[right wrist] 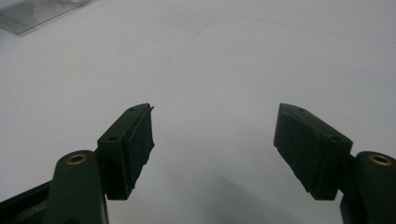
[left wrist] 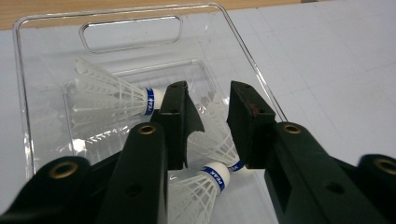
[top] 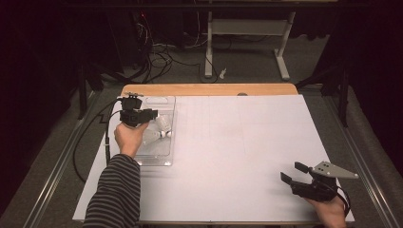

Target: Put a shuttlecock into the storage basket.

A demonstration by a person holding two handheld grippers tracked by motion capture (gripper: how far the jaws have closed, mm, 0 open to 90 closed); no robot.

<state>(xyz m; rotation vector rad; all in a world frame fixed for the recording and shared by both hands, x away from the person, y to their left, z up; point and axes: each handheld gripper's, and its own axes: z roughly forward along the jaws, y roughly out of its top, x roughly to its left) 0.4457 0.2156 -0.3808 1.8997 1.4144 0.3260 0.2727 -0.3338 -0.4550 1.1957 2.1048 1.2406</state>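
A clear plastic tray [top: 159, 160] lies at the table's far left with white shuttlecocks [top: 163, 124] in it. In the left gripper view one shuttlecock [left wrist: 108, 95] with a blue band lies at the tray's [left wrist: 130, 11] left. Another shuttlecock [left wrist: 215, 175] lies just below the jaws, with feathers of a third behind it. My left gripper [top: 151, 114] [left wrist: 208, 95] hovers over the tray, open, its pads touching nothing. My right gripper [top: 291, 172] [right wrist: 215, 114] rests at the near right over bare white paper, open wide with nothing between its fingers.
A white sheet [top: 228, 152] covers the table, with a wooden strip [top: 209, 89] along the far edge. Beyond stand a white desk frame [top: 208, 52] and loose cables [top: 161, 59] on the floor. A black cable [top: 90, 137] trails off the left side.
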